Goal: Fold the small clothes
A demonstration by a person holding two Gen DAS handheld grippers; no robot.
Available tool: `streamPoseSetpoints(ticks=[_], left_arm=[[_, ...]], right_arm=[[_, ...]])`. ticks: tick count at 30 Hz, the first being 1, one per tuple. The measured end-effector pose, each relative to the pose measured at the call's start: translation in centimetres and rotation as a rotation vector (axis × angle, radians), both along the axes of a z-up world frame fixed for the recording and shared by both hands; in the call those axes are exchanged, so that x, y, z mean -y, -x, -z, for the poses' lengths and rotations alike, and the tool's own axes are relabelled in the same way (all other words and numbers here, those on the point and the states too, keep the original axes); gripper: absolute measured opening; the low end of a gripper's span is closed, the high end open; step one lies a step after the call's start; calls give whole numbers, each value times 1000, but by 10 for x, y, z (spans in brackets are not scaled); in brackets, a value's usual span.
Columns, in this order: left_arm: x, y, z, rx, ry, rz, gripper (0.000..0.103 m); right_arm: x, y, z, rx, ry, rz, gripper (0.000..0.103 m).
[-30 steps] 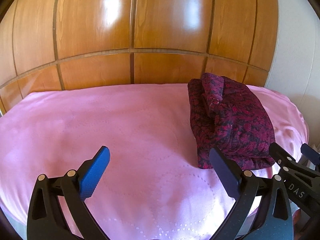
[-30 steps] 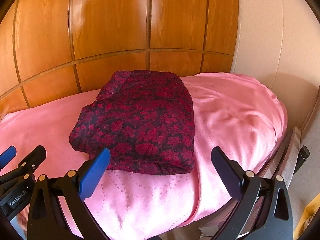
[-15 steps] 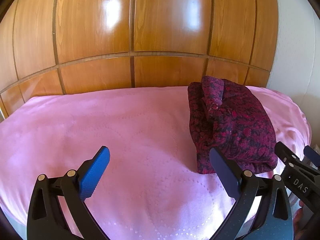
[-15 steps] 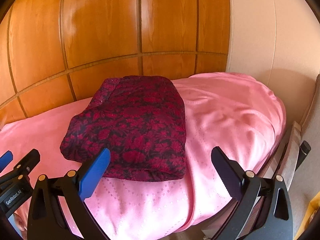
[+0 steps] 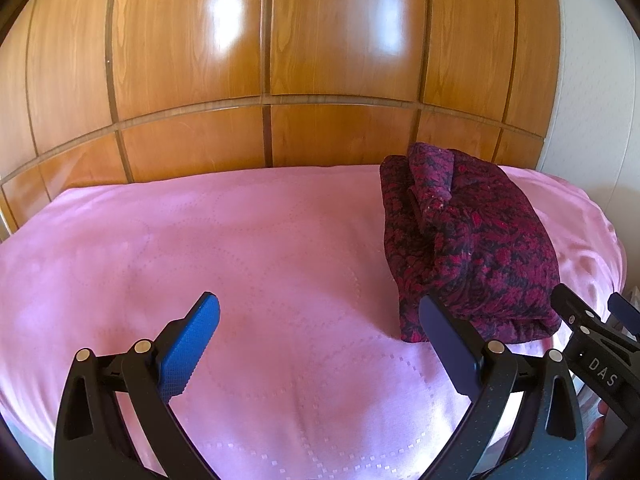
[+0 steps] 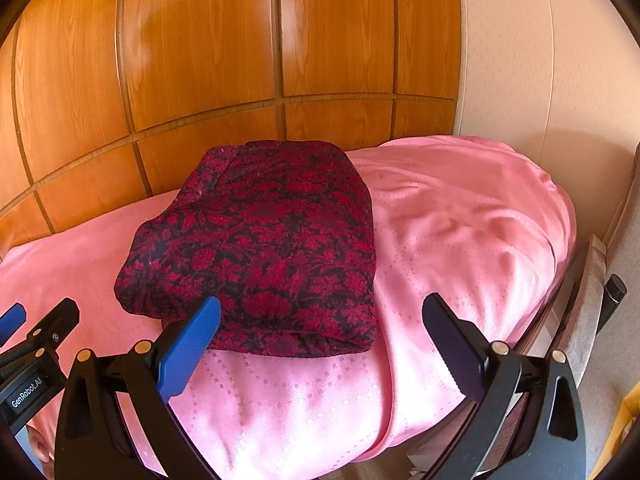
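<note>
A dark red and black floral garment (image 5: 472, 248) lies folded in a thick rectangle on the pink bedspread (image 5: 260, 260), toward the bed's right end. It also shows in the right wrist view (image 6: 264, 252), centre left. My left gripper (image 5: 320, 340) is open and empty, above the bedspread to the left of the garment's near edge. My right gripper (image 6: 320, 340) is open and empty, just in front of the garment's near edge. Each gripper shows at the edge of the other's view: the right one (image 5: 596, 344), the left one (image 6: 32, 340).
A glossy wooden panelled wall (image 5: 280, 60) stands right behind the bed. A cream wall (image 6: 540, 60) is at the right. The bed's right edge drops off beside a grey chair or frame (image 6: 588, 320). A yellow object (image 6: 624, 428) sits on the floor at lower right.
Both grippers have drawn back slightly from the bed, staying open. The folded garment lies unmoved and looks a little farther away.
</note>
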State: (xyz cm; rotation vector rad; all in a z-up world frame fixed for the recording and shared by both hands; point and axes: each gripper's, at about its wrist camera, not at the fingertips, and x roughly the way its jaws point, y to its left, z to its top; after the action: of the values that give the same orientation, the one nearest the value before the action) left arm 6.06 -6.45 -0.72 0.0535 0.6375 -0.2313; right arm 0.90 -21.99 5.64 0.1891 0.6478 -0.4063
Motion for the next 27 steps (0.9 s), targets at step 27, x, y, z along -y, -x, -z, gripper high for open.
streamPoseSetpoints(ticks=[27], left_arm=[[0,3,-3,5,6,-12,99]], right_arm=[[-6,0,1,-1,-4,-16,101]])
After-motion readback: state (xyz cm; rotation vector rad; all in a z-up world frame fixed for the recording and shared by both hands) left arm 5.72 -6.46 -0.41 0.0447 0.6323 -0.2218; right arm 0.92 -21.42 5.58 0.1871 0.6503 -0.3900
